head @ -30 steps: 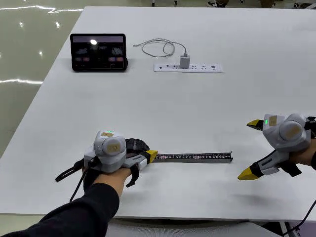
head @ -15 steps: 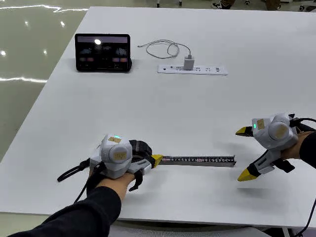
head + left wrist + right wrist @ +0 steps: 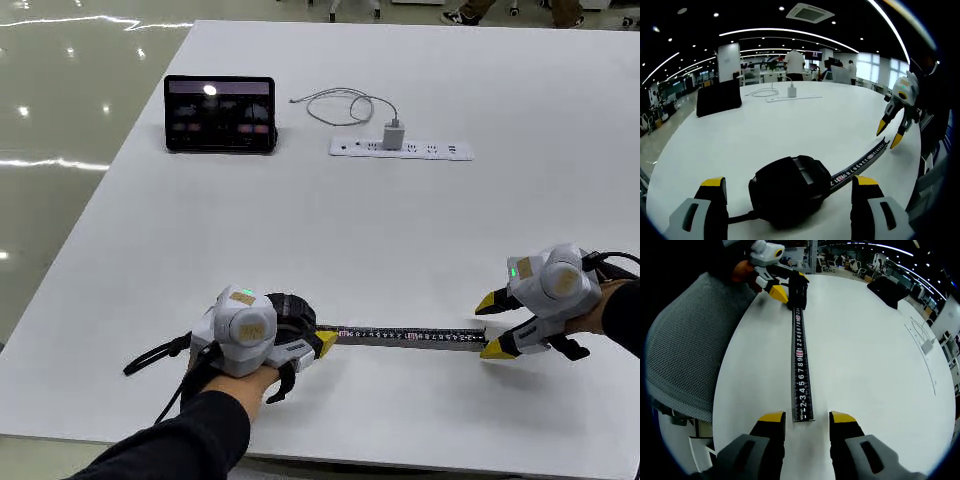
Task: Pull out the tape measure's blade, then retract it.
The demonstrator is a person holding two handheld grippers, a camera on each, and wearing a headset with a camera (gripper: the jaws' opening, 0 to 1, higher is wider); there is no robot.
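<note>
The black tape measure case lies on the white table between the jaws of my left gripper. That gripper is open, with a small gap on each side of the case. The blade lies pulled out flat toward the right. Its free end sits between the yellow tips of my right gripper, which is open and does not pinch it. In the left gripper view the right gripper hovers over the blade's end.
A dark tablet stands at the back left. Beside it lie a white power strip with a charger and a looped cable. The table's near edge runs just below both grippers. A grey mesh chair is beside the table.
My right gripper has come down and left to the blade's free end, and its jaws now straddle it more narrowly. The left gripper and the case have stayed put.
</note>
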